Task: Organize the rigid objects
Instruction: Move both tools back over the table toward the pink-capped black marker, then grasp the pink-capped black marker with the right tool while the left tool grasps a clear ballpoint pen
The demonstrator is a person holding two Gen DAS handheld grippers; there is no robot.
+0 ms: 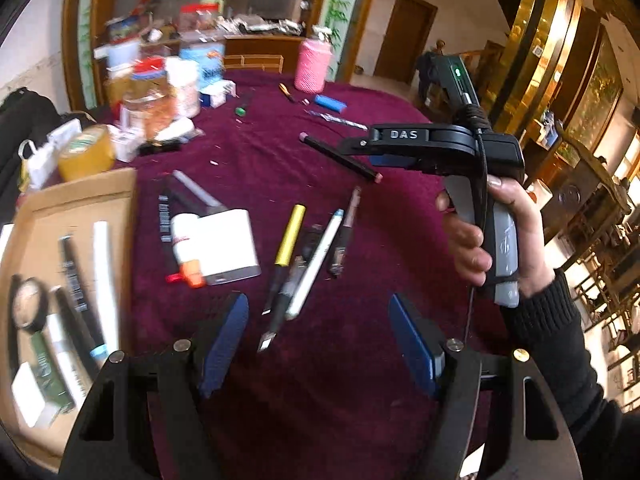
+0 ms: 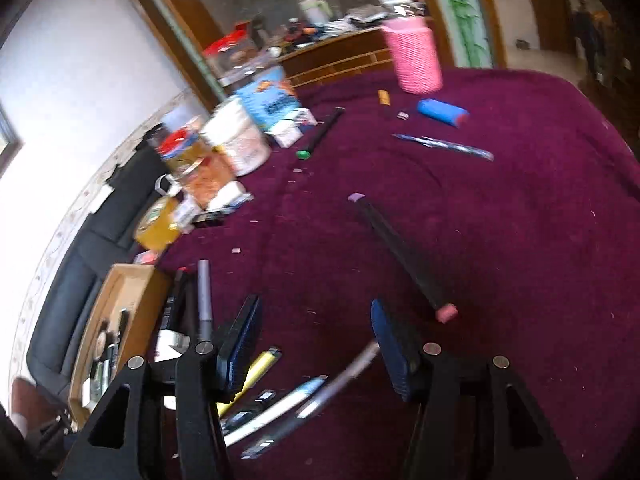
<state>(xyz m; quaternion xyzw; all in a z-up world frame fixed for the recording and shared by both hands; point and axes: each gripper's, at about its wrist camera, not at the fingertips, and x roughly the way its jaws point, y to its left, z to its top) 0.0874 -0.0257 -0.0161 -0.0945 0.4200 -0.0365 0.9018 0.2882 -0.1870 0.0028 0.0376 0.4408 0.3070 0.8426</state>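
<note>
Several pens and markers lie on the maroon tablecloth (image 1: 320, 380): a yellow marker (image 1: 290, 236), a white pen (image 1: 316, 264) and a dark pen (image 1: 344, 236). A white power bank (image 1: 228, 246) and a glue bottle (image 1: 186, 248) lie to their left. A cardboard box (image 1: 80, 200) at the left holds several pens and sticks. A long black stick with pink ends (image 1: 340, 157) (image 2: 404, 256) lies further back. My left gripper (image 1: 318, 340) is open and empty above the pens. My right gripper (image 2: 316, 344) (image 1: 360, 148) is open and empty, hovering above the cloth.
Jars, boxes and a roll of yellow tape (image 1: 86, 152) crowd the back left of the table. A pink cup (image 1: 314, 65), a blue cylinder (image 1: 330, 103) and a blue pen (image 2: 444, 146) lie at the far side. A dark sofa (image 2: 80, 272) stands beyond the table's left edge.
</note>
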